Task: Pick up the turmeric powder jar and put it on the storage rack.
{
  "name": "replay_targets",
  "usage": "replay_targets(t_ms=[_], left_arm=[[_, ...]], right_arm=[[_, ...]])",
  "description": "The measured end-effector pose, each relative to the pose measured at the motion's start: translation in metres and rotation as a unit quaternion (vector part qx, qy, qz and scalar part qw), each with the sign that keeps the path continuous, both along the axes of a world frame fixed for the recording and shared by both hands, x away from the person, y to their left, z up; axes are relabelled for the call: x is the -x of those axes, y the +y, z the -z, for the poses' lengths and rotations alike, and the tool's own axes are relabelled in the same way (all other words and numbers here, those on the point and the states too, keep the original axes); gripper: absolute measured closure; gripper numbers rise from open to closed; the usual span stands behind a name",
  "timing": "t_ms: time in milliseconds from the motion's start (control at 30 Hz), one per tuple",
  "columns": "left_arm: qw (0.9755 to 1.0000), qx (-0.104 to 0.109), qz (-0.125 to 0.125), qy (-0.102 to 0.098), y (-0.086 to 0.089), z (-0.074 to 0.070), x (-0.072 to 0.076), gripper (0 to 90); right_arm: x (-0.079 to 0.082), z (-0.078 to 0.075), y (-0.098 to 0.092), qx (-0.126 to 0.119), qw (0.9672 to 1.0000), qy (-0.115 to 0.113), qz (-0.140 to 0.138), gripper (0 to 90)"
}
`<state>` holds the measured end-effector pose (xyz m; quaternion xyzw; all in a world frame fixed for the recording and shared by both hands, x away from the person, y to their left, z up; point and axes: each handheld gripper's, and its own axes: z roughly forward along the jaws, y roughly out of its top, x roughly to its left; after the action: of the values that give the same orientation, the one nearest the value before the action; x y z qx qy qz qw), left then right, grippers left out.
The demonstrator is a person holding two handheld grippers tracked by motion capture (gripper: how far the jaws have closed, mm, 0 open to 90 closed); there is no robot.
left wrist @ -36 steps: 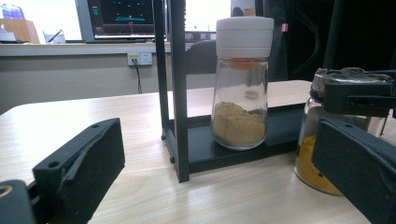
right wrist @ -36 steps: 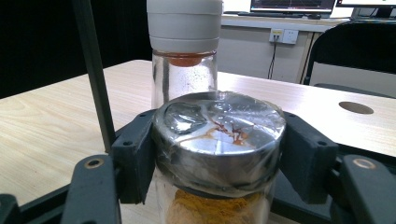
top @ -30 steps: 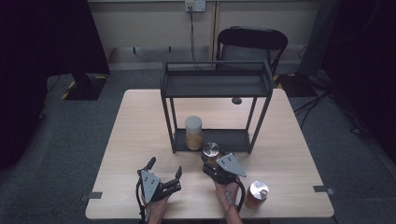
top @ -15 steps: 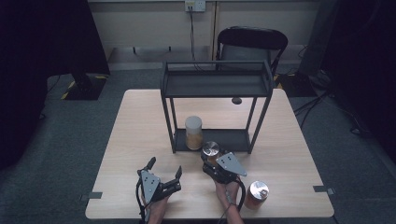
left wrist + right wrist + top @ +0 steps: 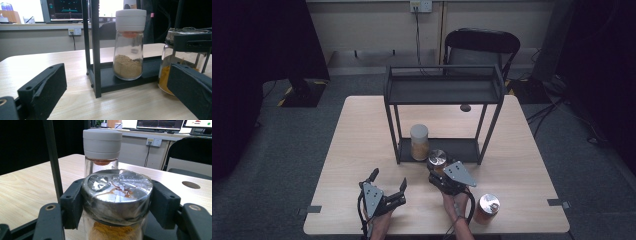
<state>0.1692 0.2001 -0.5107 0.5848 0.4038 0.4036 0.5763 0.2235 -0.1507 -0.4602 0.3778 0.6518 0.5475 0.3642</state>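
A glass jar with a silver lid and orange powder point(image 5: 437, 158) stands on the table just in front of the black rack's point(image 5: 442, 91) lower shelf. My right gripper point(image 5: 438, 165) is shut on it, with the pads pressing on the lid point(image 5: 117, 186) from both sides. A white-lidded jar of tan powder point(image 5: 419, 142) stands on the left end of that shelf, right behind the held jar. My left gripper point(image 5: 388, 179) hangs open near the table's front edge with nothing between its jaws. The left gripper view has the white-lidded jar point(image 5: 128, 50) ahead and the held jar point(image 5: 175, 65) at the right.
A second silver-lidded jar with orange contents point(image 5: 486, 208) stands at the front right, beside my right hand. The rack's top shelf is bare. The wooden table point(image 5: 362, 130) has a round hole point(image 5: 465, 107) behind the rack. A black chair point(image 5: 482, 47) stands beyond the far edge.
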Motion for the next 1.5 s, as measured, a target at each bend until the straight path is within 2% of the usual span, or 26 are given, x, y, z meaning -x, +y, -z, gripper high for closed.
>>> replay_targets(t_ms=[200,300,433,567,1000,1500], left_arm=[[1.0000,0.000,0.000,0.000,0.000,0.000,0.000,2.0],[1.0000,0.000,0.000,0.000,0.000,0.000,0.000,2.0],[1.0000,0.000,0.000,0.000,0.000,0.000,0.000,2.0],[1.0000,0.001,0.000,0.000,0.000,0.000,0.000,2.0],[1.0000,0.000,0.000,-0.001,0.000,0.000,0.000,2.0],[1.0000,0.000,0.001,-0.001,0.000,0.000,0.000,2.0]], right_arm=[[-0.002,-0.002,0.000,0.000,1.0000,0.001,0.000,35.0],[-0.004,-0.003,-0.003,-0.012,0.9999,0.003,-0.001,34.9],[-0.005,-0.005,-0.005,-0.017,0.9998,0.003,0.004,35.0],[-0.006,-0.008,-0.003,-0.007,1.0000,-0.002,0.005,35.0],[-0.014,-0.017,-0.003,-0.004,0.9999,-0.006,0.008,35.0],[-0.022,-0.015,-0.002,-0.007,0.9997,-0.006,0.023,34.9]])
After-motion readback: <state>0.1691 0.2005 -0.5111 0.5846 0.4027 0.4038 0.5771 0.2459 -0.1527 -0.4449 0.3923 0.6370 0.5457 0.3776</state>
